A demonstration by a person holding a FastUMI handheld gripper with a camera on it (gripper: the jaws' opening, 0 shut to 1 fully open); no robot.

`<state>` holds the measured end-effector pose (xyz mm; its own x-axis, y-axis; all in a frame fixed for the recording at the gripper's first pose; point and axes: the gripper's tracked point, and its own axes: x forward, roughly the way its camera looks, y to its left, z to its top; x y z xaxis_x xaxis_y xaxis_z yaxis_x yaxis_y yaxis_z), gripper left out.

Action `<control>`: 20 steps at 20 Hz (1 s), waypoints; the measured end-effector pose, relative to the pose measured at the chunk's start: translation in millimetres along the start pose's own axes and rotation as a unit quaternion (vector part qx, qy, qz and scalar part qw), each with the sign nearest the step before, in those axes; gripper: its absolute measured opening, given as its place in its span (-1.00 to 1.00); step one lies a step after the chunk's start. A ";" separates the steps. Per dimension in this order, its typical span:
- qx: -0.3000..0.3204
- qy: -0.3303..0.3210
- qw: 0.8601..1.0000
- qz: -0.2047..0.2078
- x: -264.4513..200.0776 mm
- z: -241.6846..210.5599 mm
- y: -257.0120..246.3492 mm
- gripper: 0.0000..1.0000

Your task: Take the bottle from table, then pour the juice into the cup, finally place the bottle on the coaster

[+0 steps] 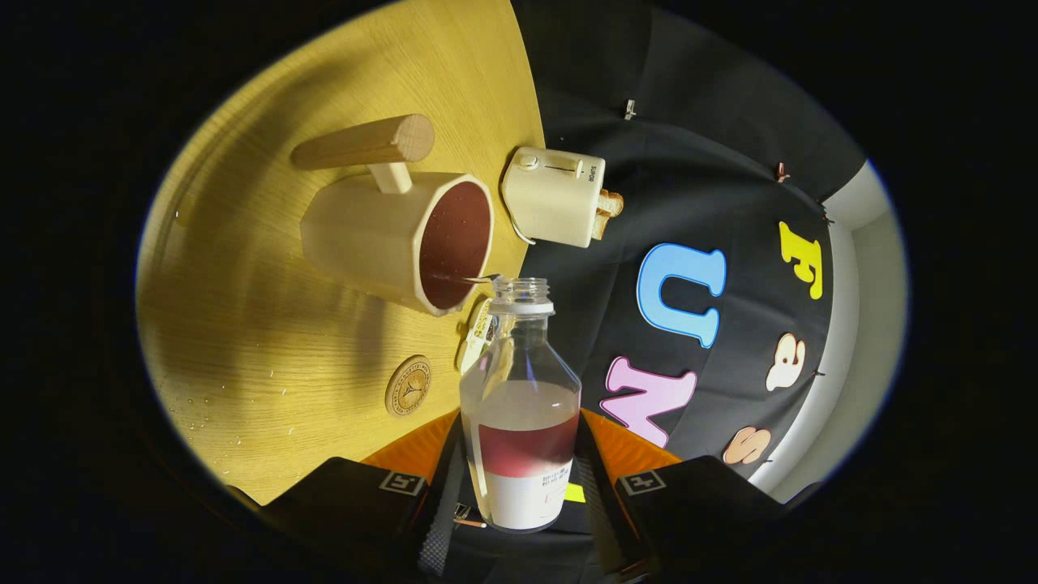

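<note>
My gripper (523,487) is shut on a clear glass bottle (521,405) that stands between the fingers, open mouth pointing forward. A little dark red juice lies in its lower part above a white label. The whole view is rolled sideways. Just beyond the bottle's mouth is the cream cup (397,239) with a wooden handle; it holds red juice, and a thin thread of liquid hangs at its rim by the bottle's lip. A round wooden coaster (408,385) lies on the wooden table (268,341), beside the bottle and nearer to me than the cup.
A cream toaster (555,195) with bread in its slot stands beyond the cup near the table's back edge. A small packet (478,332) lies between the coaster and the cup. Small droplets dot the table (195,410) near its front. Black cloth walls the booth behind.
</note>
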<state>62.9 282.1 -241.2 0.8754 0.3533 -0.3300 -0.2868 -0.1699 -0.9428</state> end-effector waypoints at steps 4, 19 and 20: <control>-0.006 -0.001 1.000 0.002 1.3 -2.2 -0.7 0.43; -0.033 -0.011 0.999 -0.002 -0.3 -2.9 -2.1 0.43; -0.036 -0.013 0.999 -0.003 0.5 -1.1 -2.4 0.43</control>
<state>64.4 281.6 -239.1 0.8664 0.3778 -0.3265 -0.2521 -0.2334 -0.9391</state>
